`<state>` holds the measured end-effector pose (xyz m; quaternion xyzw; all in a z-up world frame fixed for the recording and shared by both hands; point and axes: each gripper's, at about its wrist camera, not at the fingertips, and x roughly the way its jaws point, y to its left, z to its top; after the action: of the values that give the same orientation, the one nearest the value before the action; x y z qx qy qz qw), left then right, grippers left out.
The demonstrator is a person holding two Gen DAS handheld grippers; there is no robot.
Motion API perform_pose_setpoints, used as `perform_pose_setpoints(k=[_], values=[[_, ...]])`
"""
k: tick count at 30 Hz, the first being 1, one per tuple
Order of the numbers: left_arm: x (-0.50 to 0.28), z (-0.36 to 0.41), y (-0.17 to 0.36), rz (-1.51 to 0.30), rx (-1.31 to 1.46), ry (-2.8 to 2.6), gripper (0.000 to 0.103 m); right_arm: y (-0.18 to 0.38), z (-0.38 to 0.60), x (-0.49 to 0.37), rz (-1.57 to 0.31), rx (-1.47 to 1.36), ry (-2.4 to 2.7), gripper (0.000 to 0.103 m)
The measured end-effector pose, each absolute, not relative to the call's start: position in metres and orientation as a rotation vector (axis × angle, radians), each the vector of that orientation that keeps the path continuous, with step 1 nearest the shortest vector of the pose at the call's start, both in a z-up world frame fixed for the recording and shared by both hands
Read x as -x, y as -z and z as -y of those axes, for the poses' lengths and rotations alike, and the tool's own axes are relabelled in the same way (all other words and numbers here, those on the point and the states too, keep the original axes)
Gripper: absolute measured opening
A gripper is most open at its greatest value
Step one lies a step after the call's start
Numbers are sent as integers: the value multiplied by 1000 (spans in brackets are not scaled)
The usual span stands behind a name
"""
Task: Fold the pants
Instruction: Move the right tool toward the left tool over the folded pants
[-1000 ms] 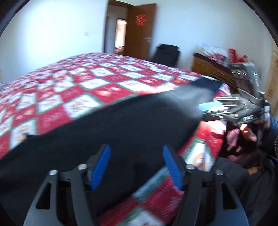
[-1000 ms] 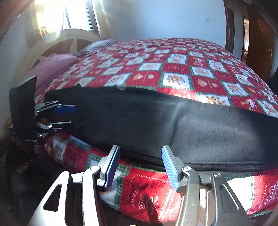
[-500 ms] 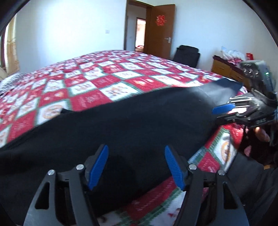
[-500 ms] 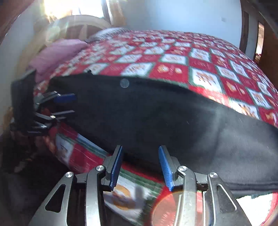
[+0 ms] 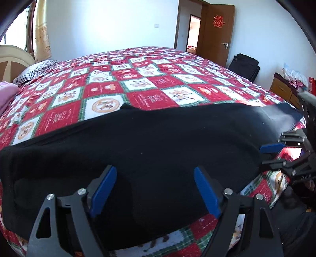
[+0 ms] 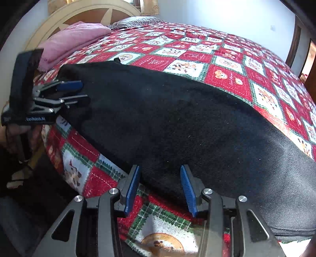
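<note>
Black pants [image 5: 158, 138] lie stretched along the near edge of a bed covered by a red and white checked blanket [image 5: 150, 79]. My left gripper [image 5: 155, 189] hovers low over one end of the pants, its jaws opening, and the blue pads [image 5: 104, 187] stand apart without pressing the cloth. From the right wrist view, the left gripper [image 6: 73, 92] sits at the pants' left end. My right gripper [image 6: 160, 187] is open, with the pants' [image 6: 187, 118] near edge lying between its fingers. It also shows at the right, as the right gripper [image 5: 274, 156].
A folded pink cloth [image 6: 75, 37] and a striped pillow [image 5: 37, 68] lie by the headboard [image 6: 88, 11]. Beyond the bed are a wooden door [image 5: 217, 29], a black bag [image 5: 244, 65] and a wooden cabinet [image 5: 282, 89]. The bed's side drops to a dark floor [image 6: 39, 197].
Both grippers have come lower and closer to the pants. The left view has swung toward the headboard and its jaws have widened. The right jaws have narrowed a little.
</note>
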<state>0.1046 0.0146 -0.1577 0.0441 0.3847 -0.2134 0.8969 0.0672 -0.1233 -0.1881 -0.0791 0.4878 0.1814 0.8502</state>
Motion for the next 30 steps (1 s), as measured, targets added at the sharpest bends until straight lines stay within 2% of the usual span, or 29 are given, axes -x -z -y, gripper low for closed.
perform_pose_setpoints(k=[8,14,23,27,28,29,30], values=[[-103,-27,158,-800,-79,439,84,147,109,-109,-955,72,-436,45],[-102,-29,157,-796,-76,450,84,140,69,-175,-980,-137,-553,45],[-97,-46,162,-780,-81,477,85,166,4,-251,-1099,-240,-577,45],[-94,-42,166,-771,-95,488,93,194,0,-270,-1194,-345,-579,45],[-94,-40,166,-767,-108,487,93,197,-1,-271,-1206,-375,-595,43],[-93,-38,167,-763,-125,486,94,198,-1,-271,-1209,-389,-605,24],[-93,-37,168,-759,-137,485,94,200,-3,-271,-1226,-411,-627,11]])
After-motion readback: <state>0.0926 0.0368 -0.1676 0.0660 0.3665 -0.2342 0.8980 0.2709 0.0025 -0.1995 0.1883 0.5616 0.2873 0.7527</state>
